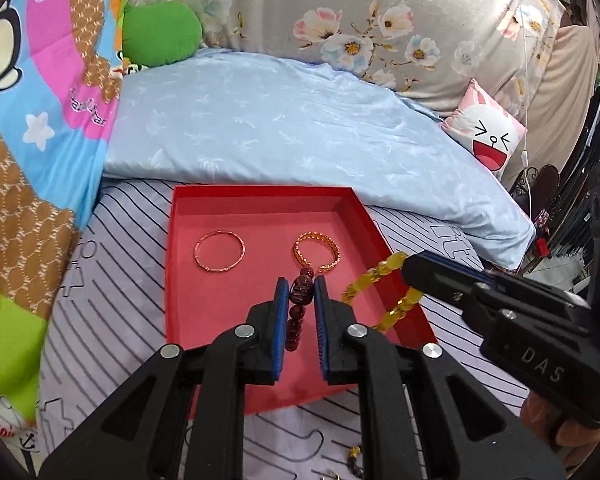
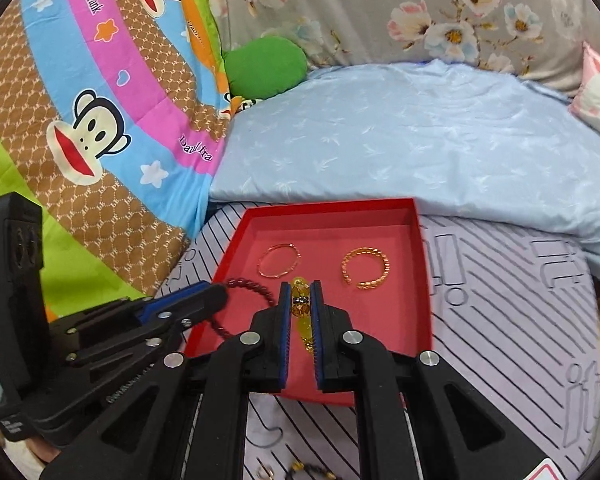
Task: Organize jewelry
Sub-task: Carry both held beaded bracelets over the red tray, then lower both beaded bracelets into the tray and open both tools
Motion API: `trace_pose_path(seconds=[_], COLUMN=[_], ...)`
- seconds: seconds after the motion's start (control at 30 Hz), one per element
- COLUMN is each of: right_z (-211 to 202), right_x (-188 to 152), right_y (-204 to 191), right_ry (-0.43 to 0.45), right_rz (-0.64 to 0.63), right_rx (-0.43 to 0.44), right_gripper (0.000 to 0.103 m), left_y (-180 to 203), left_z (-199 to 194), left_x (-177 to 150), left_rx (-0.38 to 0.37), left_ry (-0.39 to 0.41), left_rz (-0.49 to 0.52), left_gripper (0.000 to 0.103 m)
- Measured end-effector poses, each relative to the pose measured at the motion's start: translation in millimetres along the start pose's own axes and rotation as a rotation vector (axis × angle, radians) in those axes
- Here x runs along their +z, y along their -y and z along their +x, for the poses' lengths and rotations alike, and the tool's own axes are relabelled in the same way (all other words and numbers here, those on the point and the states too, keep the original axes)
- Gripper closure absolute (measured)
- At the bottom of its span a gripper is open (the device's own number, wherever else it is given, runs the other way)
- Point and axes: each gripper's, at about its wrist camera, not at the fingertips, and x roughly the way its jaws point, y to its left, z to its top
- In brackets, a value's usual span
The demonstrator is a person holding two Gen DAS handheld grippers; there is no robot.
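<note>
Left jaws: the left gripper [image 1: 300, 300] is clenched on the dark red bead bracelet [image 1: 298, 312], pads pressing a carved bead near the tips; the rest of the strand hangs down between the fingers
Right jaws: the right gripper [image 2: 300, 300] is clamped on the yellow bead bracelet [image 2: 302, 308]; seen from the left wrist, its loop [image 1: 380, 292] hangs over the tray's wall at about 4 o'clock
Tray: the red tray [image 1: 260, 196] lies on the striped sheet [image 1: 100, 280], open side up; both held bracelets sit over its near half
Already placed: thin gold bangle [image 1: 220, 251] at 10 o'clock on the tray floor; twisted gold open bangle [image 1: 317, 252] at 1 o'clock, apart from it
Handling, beads: likely light, floppy strands on cord; smooth round beads may roll or slip in the pads, so a grip across one bead looks safest; squeeze gently, glassy beads could chip
Handling, bangles: stiff, thin, probably easy to bend; best taken across the rim
Loose bits: a few small pieces [image 2: 312, 470] lie on the sheet at 6 o'clock, too blurred to name
</note>
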Motion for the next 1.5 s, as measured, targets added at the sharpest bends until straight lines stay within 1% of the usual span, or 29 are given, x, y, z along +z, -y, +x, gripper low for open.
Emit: trace_pose_path(seconds=[0.03,0.1,0.27,0.4,0.53,0.6,0.63,0.7,0.73,0.83,1.07,1.33,1.5], right_z=[12,30,69,81,86,87,86,85,84,80,68,40,22], right_x=[0,-2,-14,-19,-19,-20,-19,-17,-16,-16,-19,-27,-37], right_y=[4,10,32,42,48,47,47,46,45,43,32,18,12], right_ry=[-0.021,-0.051,-0.124,-0.136,-0.133,-0.121,-0.115,-0.105,-0.1,-0.085,-0.068,-0.03,-0.023], right_rz=[0.014,0.03,0.039,0.008,-0.027,-0.044,-0.051,-0.059,-0.061,-0.062,-0.067,-0.081,-0.077], right_rx=[0.013,0.014,-0.067,-0.138,-0.184,-0.206,-0.211,-0.225,-0.223,-0.219,-0.195,-0.193,-0.184], right_gripper=[0.094,0.094,0.094,0.094,0.094,0.093,0.091,0.087,0.084,0.08,0.078,0.077,0.077], left_y=[-3,-11,-29,-37,-39,-39,-40,-41,-42,-43,-38,-23,-14], left_z=[8,27,59,70,76,77,77,77,76,75,66,43,23], left_x=[0,-2,-14,-19,-21,-21,-21,-20,-20,-19,-22,-27,-36], left_rx=[0.003,0.019,0.083,0.138,0.193,0.21,0.219,0.244,0.248,0.248,0.258,0.266,0.251], left_ry=[-0.013,-0.042,-0.097,-0.102,-0.096,-0.088,-0.082,-0.075,-0.07,-0.064,-0.052,-0.029,-0.02], left_rz=[-0.004,-0.008,-0.014,0.014,0.042,0.048,0.047,0.043,0.041,0.036,0.039,0.053,0.056], left_gripper=[0.091,0.09,0.09,0.09,0.09,0.09,0.088,0.074,0.073,0.073,0.073,0.073,0.073])
